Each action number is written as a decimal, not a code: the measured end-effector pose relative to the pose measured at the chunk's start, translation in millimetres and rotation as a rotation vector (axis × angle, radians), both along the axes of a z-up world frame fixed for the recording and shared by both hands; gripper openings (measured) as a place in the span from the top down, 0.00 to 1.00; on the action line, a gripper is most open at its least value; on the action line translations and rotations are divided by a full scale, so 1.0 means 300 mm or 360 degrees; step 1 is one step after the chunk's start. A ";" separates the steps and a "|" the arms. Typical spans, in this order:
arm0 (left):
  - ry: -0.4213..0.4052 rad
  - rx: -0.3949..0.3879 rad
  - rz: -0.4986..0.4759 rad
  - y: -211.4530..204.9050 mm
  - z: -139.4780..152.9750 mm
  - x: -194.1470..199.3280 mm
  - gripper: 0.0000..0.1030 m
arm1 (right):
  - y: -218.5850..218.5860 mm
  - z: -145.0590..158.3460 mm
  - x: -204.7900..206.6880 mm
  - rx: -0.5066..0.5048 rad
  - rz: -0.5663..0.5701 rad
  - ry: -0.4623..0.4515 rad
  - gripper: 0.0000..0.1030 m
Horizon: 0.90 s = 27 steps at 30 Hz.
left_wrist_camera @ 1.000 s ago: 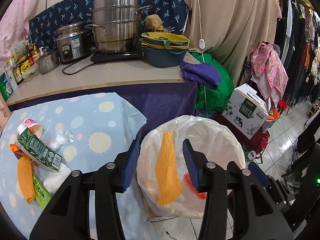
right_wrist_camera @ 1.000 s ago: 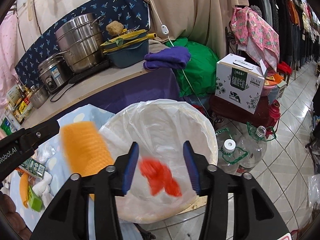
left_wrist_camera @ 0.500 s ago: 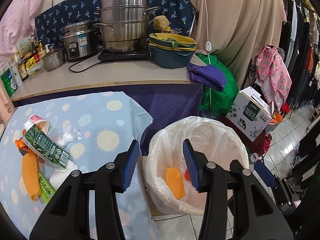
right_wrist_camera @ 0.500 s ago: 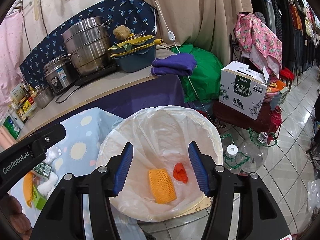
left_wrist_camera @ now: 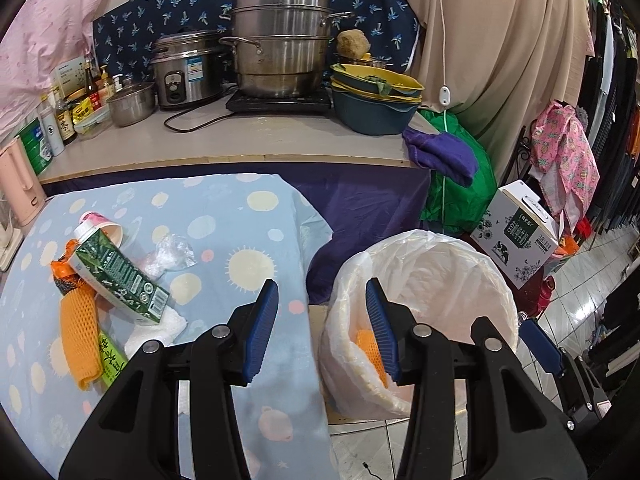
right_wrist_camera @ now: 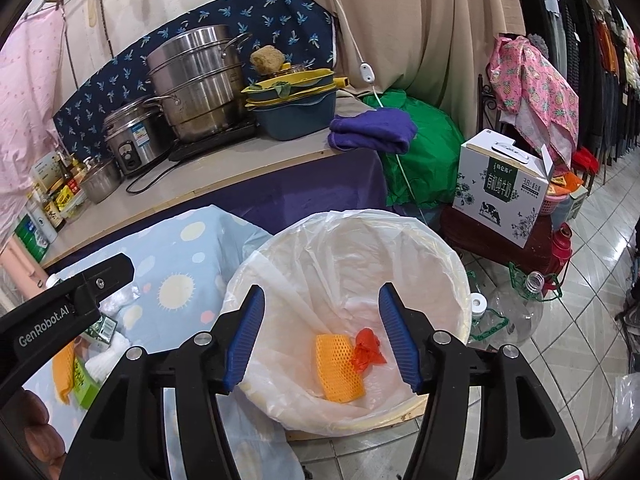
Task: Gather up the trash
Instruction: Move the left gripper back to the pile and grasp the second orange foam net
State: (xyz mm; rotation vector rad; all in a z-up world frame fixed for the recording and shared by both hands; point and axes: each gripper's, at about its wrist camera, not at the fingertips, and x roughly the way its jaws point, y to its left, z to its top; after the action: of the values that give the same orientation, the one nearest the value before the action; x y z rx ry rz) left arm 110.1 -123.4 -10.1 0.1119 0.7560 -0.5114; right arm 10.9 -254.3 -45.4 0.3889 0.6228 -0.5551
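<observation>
- The left gripper point(left_wrist_camera: 322, 330) is hanging over the gap between the table edge and the bin point(left_wrist_camera: 496, 280), its jaws standing apart with nothing between them.
- The right gripper point(right_wrist_camera: 322, 336) is hovering above the bin point(right_wrist_camera: 460, 276), jaws spread wide and empty; the last numbers show them no longer widening.
- Two pieces of trash are lying at the bottom of the bin liner: an orange foam net point(right_wrist_camera: 338, 368) and, touching it on the right, a crumpled red scrap point(right_wrist_camera: 368, 350). From the left view only a corner of that net point(left_wrist_camera: 370, 350) is showing beside the pad.
- So part of the job is looking done, but most of it is still waiting on the cloth point(left_wrist_camera: 248, 216).
- Left there, clustered toward the far-left side: a green carton point(left_wrist_camera: 120, 276) lying tilted over a pink cup point(left_wrist_camera: 106, 228), a second orange net point(left_wrist_camera: 78, 336), an orange wrapper point(left_wrist_camera: 62, 270), a green packet point(left_wrist_camera: 110, 362), a white foam pad point(left_wrist_camera: 160, 328) and a clear plastic wad point(left_wrist_camera: 172, 254).
- By my reading, the next step is calling for a reach back to that pile, most likely by the left gripper, which is nearer to it.
- The carton is resting on other pieces, so lifting it may be dragging neighbours along.
</observation>
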 end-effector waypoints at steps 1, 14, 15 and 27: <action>-0.0001 0.0003 0.0012 0.010 0.000 0.001 0.58 | 0.008 0.001 0.004 -0.0003 0.0010 0.0002 0.44; 0.0050 0.0054 0.0186 0.177 -0.040 0.015 0.58 | 0.150 0.003 0.071 -0.0025 0.0158 0.0034 0.44; 0.0054 0.0057 0.0200 0.190 -0.042 0.017 0.58 | 0.163 0.002 0.077 -0.0026 0.0171 0.0038 0.44; 0.0123 0.0098 0.0443 0.447 -0.105 0.061 0.40 | 0.323 -0.027 0.147 -0.0044 0.0337 0.0095 0.43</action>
State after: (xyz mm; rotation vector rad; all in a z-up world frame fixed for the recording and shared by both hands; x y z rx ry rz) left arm 128.3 10.6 -41.4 0.0426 0.8477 -0.2287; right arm 55.0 -157.4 -53.4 0.2769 0.7037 -0.3736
